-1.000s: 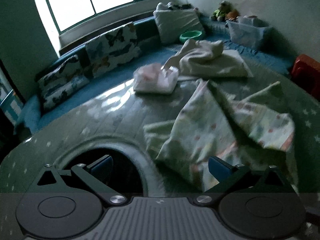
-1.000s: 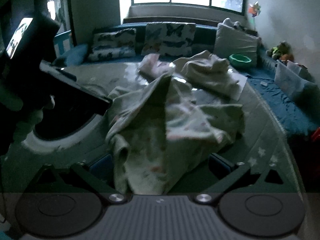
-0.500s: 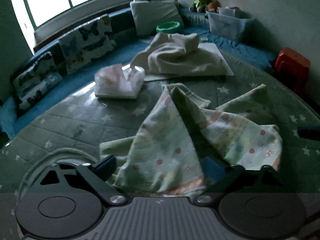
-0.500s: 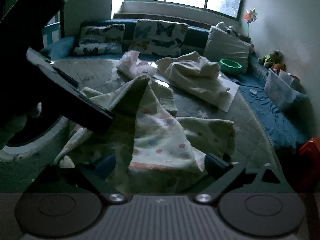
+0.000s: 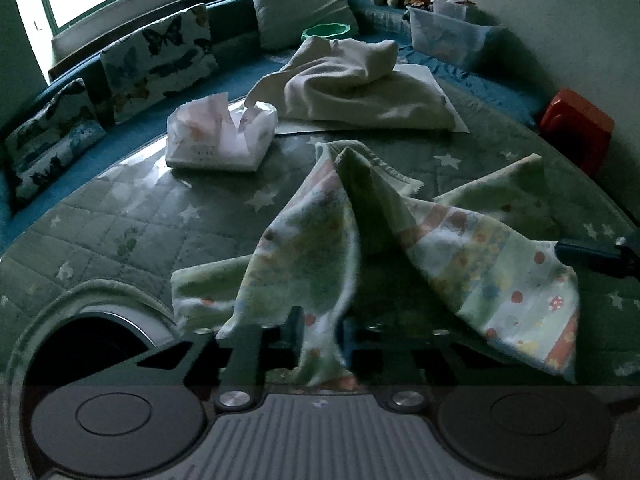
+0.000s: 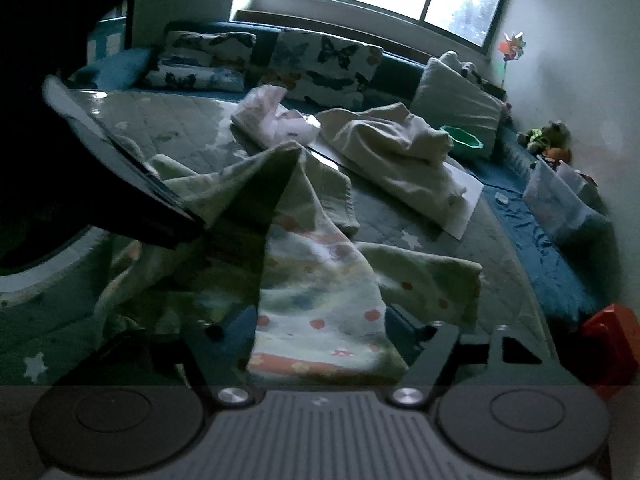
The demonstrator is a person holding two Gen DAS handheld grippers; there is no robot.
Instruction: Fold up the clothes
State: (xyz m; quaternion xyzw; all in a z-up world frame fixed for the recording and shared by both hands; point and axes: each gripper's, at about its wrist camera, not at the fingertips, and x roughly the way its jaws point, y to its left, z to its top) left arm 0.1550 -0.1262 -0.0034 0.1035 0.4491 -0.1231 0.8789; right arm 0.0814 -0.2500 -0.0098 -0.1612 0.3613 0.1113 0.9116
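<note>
A pale green cloth with coloured dots and an orange border (image 5: 460,256) lies crumpled on the green star-patterned mat (image 5: 168,220). My left gripper (image 5: 320,334) is shut on a fold of this cloth near its front edge. In the right wrist view the same cloth (image 6: 320,292) lies between the fingers of my right gripper (image 6: 320,328), which are still apart, with the cloth draped over them. The left gripper body (image 6: 120,184) shows dark at the left of that view. The right gripper tip (image 5: 592,254) shows at the right edge of the left wrist view.
A cream towel (image 5: 352,84) and a folded pink-white cloth (image 5: 224,136) lie farther back on the mat. Butterfly cushions (image 5: 156,56), a pillow (image 5: 304,4), a green bowl (image 5: 326,31), a clear bin (image 5: 448,36) and a red stool (image 5: 576,128) ring the mat.
My left gripper moved in onto the dotted cloth and shut on a fold of it. My right gripper lowered closer to the cloth, and its fingers have drawn nearer together.
</note>
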